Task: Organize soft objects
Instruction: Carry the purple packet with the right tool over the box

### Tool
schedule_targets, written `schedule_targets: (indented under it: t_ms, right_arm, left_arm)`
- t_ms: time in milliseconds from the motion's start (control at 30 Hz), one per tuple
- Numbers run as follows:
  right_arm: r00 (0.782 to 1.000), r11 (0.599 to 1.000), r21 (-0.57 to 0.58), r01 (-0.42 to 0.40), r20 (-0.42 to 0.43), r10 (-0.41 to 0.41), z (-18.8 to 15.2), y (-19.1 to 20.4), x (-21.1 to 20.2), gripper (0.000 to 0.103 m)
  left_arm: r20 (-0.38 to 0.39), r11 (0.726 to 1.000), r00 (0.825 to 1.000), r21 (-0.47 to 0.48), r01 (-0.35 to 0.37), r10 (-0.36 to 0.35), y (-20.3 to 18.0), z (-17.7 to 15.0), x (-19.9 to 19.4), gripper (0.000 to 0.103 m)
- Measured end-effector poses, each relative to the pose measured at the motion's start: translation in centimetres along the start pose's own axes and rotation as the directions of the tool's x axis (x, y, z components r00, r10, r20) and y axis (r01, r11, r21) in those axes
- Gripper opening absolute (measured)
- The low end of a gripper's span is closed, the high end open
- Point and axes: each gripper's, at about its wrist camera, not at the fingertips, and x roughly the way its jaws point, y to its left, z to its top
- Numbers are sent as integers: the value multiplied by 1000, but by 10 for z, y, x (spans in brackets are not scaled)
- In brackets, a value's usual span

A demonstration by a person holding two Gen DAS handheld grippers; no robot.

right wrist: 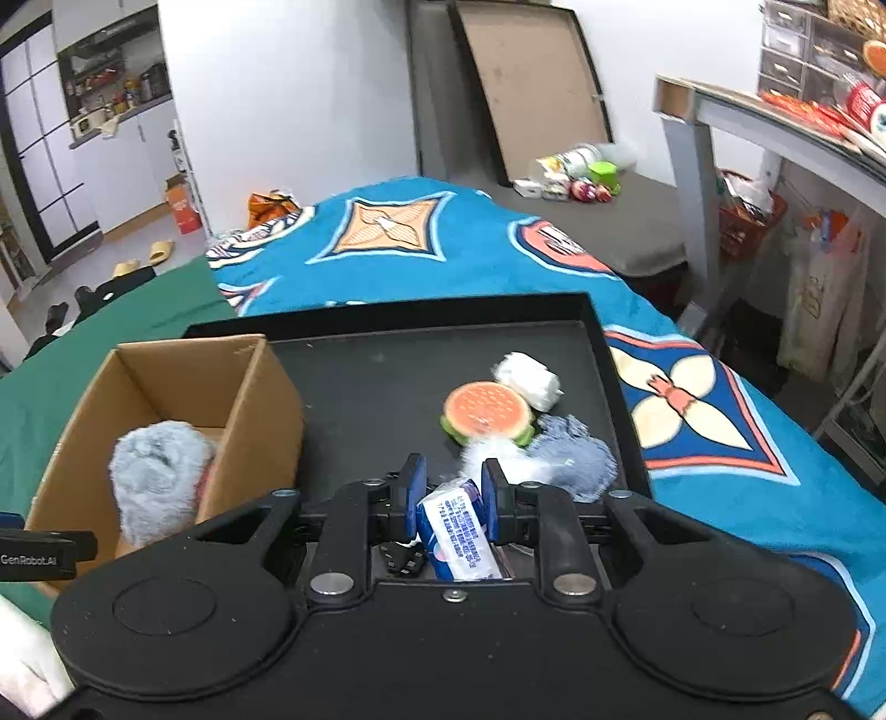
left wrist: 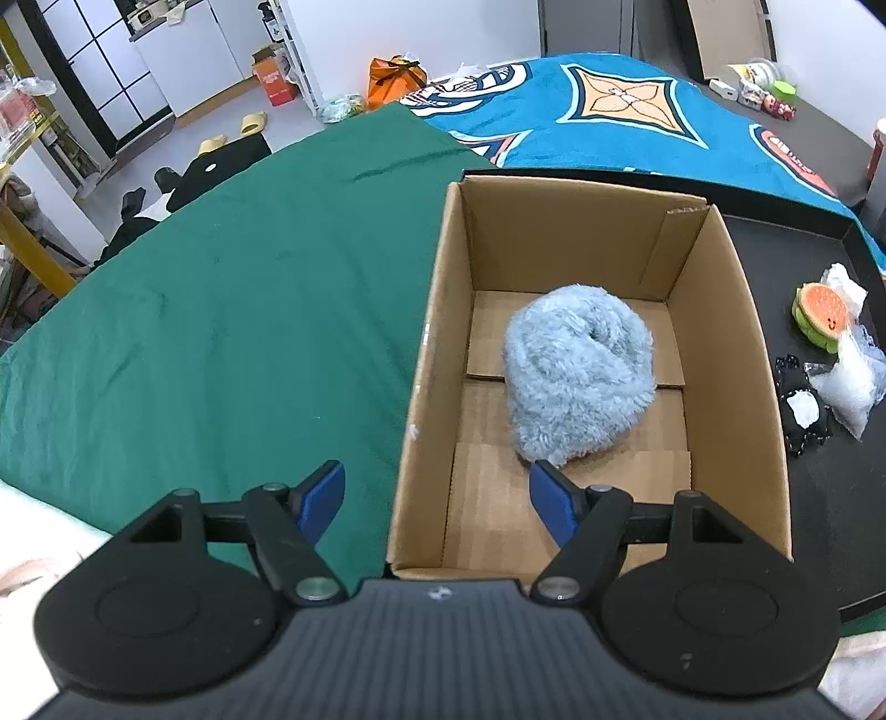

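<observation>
Right gripper (right wrist: 454, 490): blue pads (right wrist: 416, 487) closed to a narrow gap, clamped on a small white packet with blue print (right wrist: 458, 526), tilted, poking up between them. Left gripper (left wrist: 437, 493): pads (left wrist: 321, 493) spread wide, gripping nothing, poised over the near rim of a cardboard box (left wrist: 426, 387), one pad outside the left wall, the other inside.

In the box (right wrist: 260, 410): a fluffy pale-blue plush bundle (left wrist: 578, 376) lying on the floor flaps, toward the right wall. Same bundle (right wrist: 158, 471) seen from the right wrist, with a trace of red beside it, too hidden to identify.

Just beyond the right pads, on a black rimmed tray (right wrist: 387, 376): a burger-shaped plush (right wrist: 487, 412), a white soft roll (right wrist: 526, 379) touching its far side, a blue-grey fuzzy lump (right wrist: 576, 457) on its near right. From the left wrist: the burger plush (left wrist: 822, 321), clear plastic bags (left wrist: 850, 387) and a black-and-white item (left wrist: 803, 410) on the tray (left wrist: 775, 249), right of the box.

Beneath everything: a green cloth (left wrist: 221, 332) under the left side of the box, a teal patterned blanket (right wrist: 421, 238) beyond and right of the tray.

Farther out: a dark-grey surface with small toys and tubs (right wrist: 576, 177), a board leaning on the white wall (right wrist: 531, 83), a grey shelf with drawers at right (right wrist: 797, 50), yellow slippers (left wrist: 252, 124) and an orange bag (left wrist: 396, 77) on the pale floor.
</observation>
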Motion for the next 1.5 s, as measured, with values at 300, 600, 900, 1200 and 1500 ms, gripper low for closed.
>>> schedule_targets:
  t_ms: [300, 600, 900, 1200, 1500]
  right_arm:
    - [992, 995, -69, -73, 98, 79, 2, 28, -19, 21]
    - [983, 991, -87, -103, 143, 114, 7, 46, -27, 21]
    - [966, 980, -128, -154, 190, 177, 10, 70, -30, 21]
    - [952, 963, -203, -179, 210, 221, 9, 96, -21, 21]
    - [955, 946, -262, -190, 175, 240, 5, 117, -13, 22]
  left_arm:
    - [19, 999, 999, -28, 28, -27, 13, -1, 0, 72]
    - [30, 997, 997, -47, 69, -67, 26, -5, 1, 72]
    - [74, 992, 991, -54, 114, -110, 35, -8, 2, 72]
    - [83, 982, 981, -60, 179, -174, 37, -9, 8, 50]
    - [78, 976, 976, -59, 208, -203, 40, -8, 13, 17]
